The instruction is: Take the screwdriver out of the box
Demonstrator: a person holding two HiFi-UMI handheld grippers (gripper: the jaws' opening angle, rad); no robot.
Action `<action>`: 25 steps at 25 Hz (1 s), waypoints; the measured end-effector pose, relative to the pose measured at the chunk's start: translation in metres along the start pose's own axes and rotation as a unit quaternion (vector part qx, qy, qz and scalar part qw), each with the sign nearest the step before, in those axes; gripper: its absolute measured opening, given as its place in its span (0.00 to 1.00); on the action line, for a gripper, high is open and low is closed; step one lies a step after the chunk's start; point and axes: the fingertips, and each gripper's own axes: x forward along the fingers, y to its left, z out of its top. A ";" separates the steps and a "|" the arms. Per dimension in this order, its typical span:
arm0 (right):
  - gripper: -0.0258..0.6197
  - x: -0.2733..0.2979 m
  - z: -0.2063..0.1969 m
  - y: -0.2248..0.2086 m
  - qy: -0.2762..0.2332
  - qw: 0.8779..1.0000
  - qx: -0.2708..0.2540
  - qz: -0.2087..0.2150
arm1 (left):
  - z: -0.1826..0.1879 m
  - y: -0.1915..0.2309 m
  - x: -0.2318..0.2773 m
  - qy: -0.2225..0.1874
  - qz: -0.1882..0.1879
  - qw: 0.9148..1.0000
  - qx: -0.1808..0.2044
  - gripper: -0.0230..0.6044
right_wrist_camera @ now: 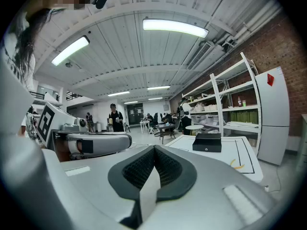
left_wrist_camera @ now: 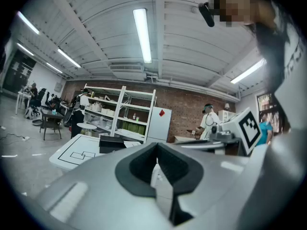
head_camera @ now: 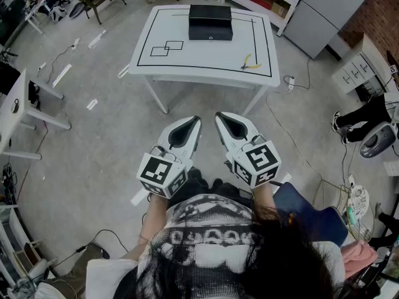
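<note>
Left tongs [head_camera: 187,124] and right tongs [head_camera: 224,120] both clenched and empty, I'm well short of the desk [head_camera: 206,58], where the shut black box [head_camera: 211,22] presumably hides the screwdriver, so arriving clenched could shove it away

The head camera sits above the person [head_camera: 212,254] and looks steeply down and forward: the left gripper [head_camera: 196,121] and right gripper [head_camera: 219,116] lie close beneath it, the table [head_camera: 206,58] well off across the floor [head_camera: 112,136]. Each gripper camera rides low, right behind its own jaws, and faces almost level across the room, with the ceiling [left_wrist_camera: 96,32] filling its upper half. The left one catches the other gripper at its right edge; the right one catches its neighbour at its left. All three views share the table and box [head_camera: 211,22]; both gripper views share the shelves [left_wrist_camera: 120,110] and fridge [left_wrist_camera: 158,123].
</note>
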 end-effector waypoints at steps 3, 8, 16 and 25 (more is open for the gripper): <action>0.02 0.015 0.002 0.007 -0.001 1.000 0.001 -0.001 | 0.002 0.015 -0.005 0.002 -0.003 1.000 0.002 0.04; 0.02 0.035 0.003 0.018 -0.009 1.000 0.009 0.001 | 0.002 0.033 -0.011 0.003 -0.010 1.000 0.008 0.04; 0.02 0.052 -0.005 0.023 0.000 1.000 0.014 -0.026 | -0.002 0.059 -0.014 0.007 -0.028 1.000 0.003 0.04; 0.02 0.060 -0.014 0.012 0.021 0.998 0.022 -0.053 | -0.011 0.069 0.003 0.016 -0.056 0.998 -0.015 0.04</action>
